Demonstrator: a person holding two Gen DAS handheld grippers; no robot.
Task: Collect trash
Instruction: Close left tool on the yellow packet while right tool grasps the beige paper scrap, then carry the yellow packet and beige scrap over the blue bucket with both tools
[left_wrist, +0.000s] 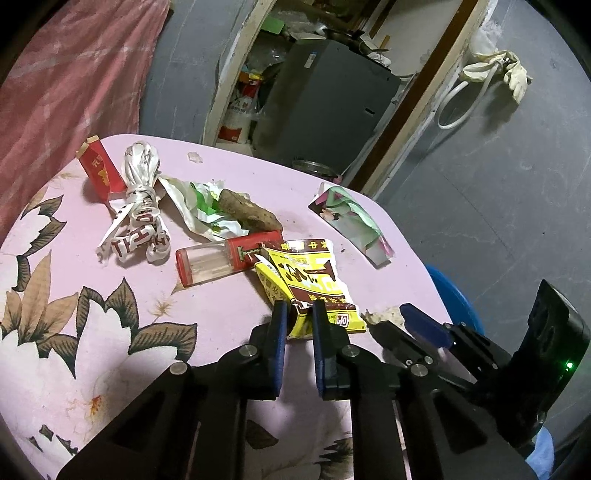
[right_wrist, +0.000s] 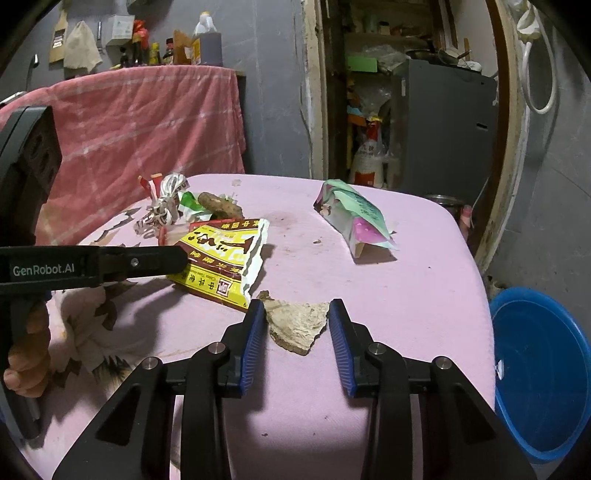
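My left gripper (left_wrist: 299, 308) is shut on the near edge of a yellow and brown packet (left_wrist: 314, 277), also in the right wrist view (right_wrist: 225, 258). My right gripper (right_wrist: 297, 308) is open, one finger on each side of a tan scrap (right_wrist: 295, 325) on the pink table (right_wrist: 388, 295). More trash lies farther back: a clear and red lighter box (left_wrist: 221, 260), a brown root (left_wrist: 247, 210), a white ribbon bundle (left_wrist: 140, 206), a red carton (left_wrist: 99, 170) and a green and pink wrapper (right_wrist: 354, 218).
A blue basin (right_wrist: 543, 373) stands on the floor right of the table. A pink cloth (right_wrist: 147, 125) hangs behind the table. A doorway with a grey cabinet (right_wrist: 443, 122) and clutter is at the back.
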